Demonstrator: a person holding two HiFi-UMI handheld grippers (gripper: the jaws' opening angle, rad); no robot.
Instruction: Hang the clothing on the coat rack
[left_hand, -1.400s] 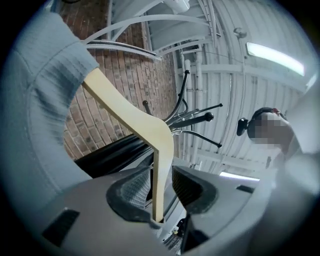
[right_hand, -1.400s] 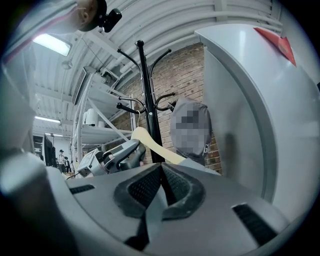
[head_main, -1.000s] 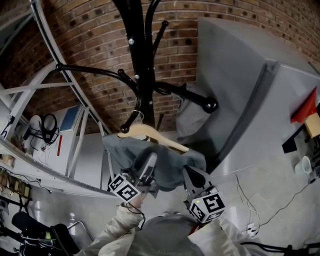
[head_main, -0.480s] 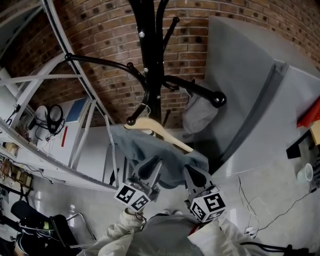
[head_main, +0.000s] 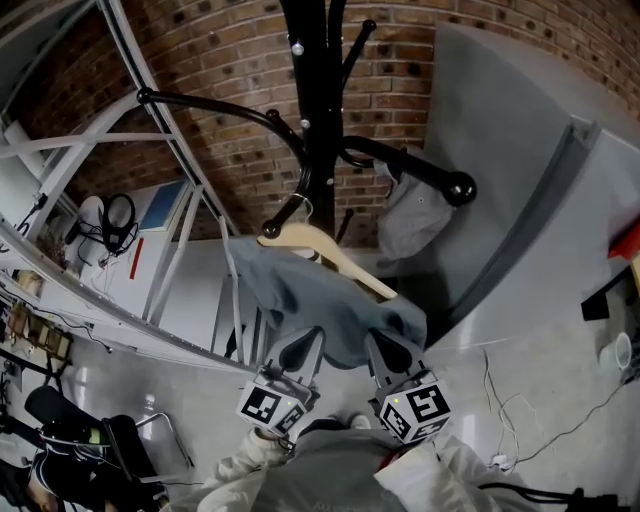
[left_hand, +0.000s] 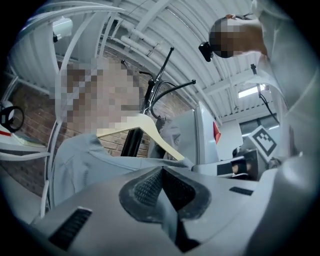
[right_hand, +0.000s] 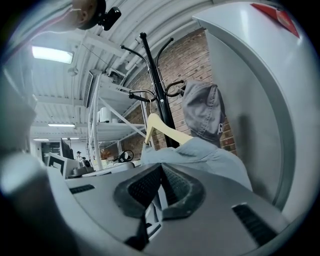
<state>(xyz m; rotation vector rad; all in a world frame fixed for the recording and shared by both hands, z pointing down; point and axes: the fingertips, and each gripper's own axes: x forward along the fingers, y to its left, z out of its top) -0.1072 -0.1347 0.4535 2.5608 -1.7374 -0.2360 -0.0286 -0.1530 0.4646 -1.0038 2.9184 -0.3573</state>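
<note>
A black coat rack (head_main: 320, 120) stands against the brick wall. A wooden hanger (head_main: 330, 258) hangs by its hook from one of the rack's low arms. A grey-blue garment (head_main: 310, 305) is draped over the hanger. A grey cap (head_main: 412, 222) hangs from another arm. My left gripper (head_main: 300, 348) is shut just below the garment's hem, with nothing visible between its pads. My right gripper (head_main: 388, 350) is shut too, its tip at the hem's right side. In the left gripper view my left gripper (left_hand: 162, 170) points at the garment (left_hand: 85, 160). In the right gripper view my right gripper (right_hand: 161, 167) points at the garment (right_hand: 210, 155).
A white metal shelving frame (head_main: 170, 200) stands to the left of the rack. A large grey panel (head_main: 520, 170) leans at the right. Cables (head_main: 500, 400) lie on the floor at the lower right. Headphones (head_main: 118, 215) sit on the shelf at the left.
My left gripper stood open against the garment a second ago; its jaws have closed and it has dropped slightly below the hem. The right gripper has held its place.
</note>
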